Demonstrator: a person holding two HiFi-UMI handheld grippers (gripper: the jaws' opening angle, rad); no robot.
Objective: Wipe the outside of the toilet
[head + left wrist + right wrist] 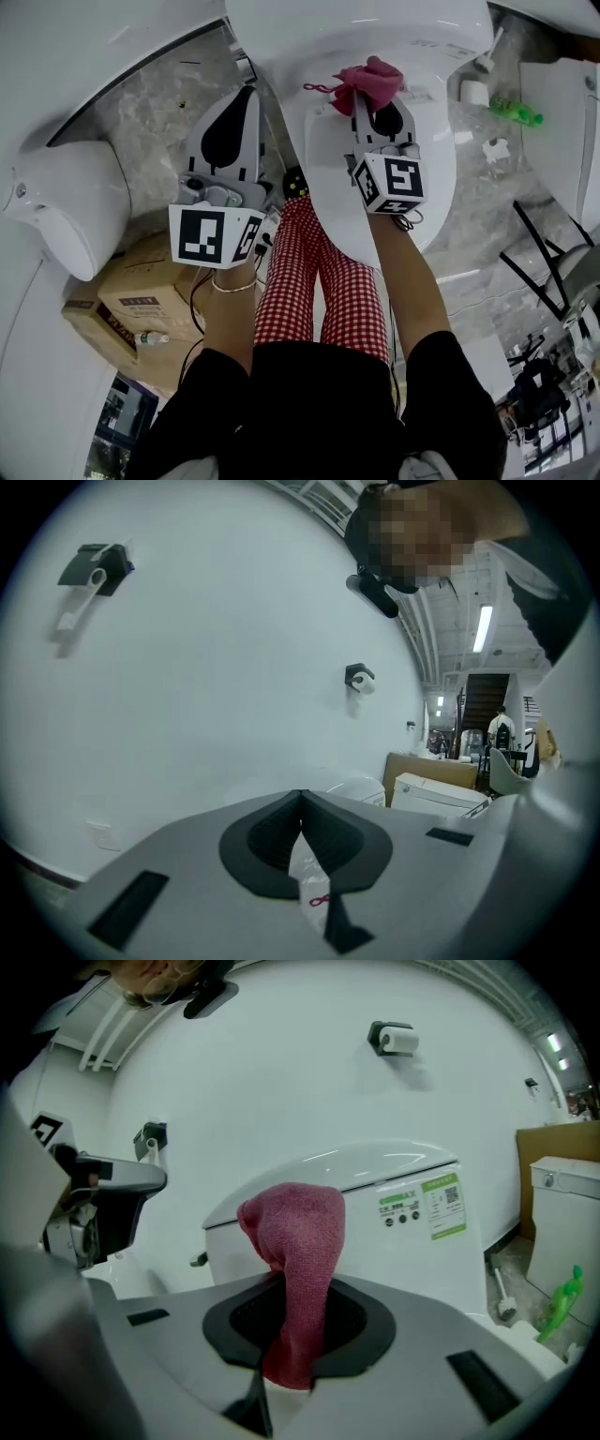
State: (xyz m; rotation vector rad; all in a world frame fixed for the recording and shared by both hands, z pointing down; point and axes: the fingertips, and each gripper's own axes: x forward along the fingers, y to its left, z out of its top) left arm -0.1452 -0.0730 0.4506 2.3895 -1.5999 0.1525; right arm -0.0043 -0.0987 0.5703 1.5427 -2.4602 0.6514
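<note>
The right gripper (380,105) (298,1288) has its jaws clenched on a pink cloth (368,82) (298,1241). The cloth runs down through the gap between the pads, and its bunched end stands up beyond the jaw tips. In the right gripper view this bunch sits in front of the toilet (309,37) (375,1194), level with the tank's front edge and left of its green label (448,1206). In the head view the cloth lies over the toilet's top, towards the back. Whether it is touching the porcelain is hard to tell.

The left gripper (246,94) (300,794) hangs just left of the toilet, above the marble floor (150,122). Its jaws are pressed together at the tips with nothing gripped between them, and they face a plain white wall (216,667).

A cardboard box (141,300) sits on the floor left of the toilet. A green item (516,110) (562,1307) lies on the toilet's right.
</note>
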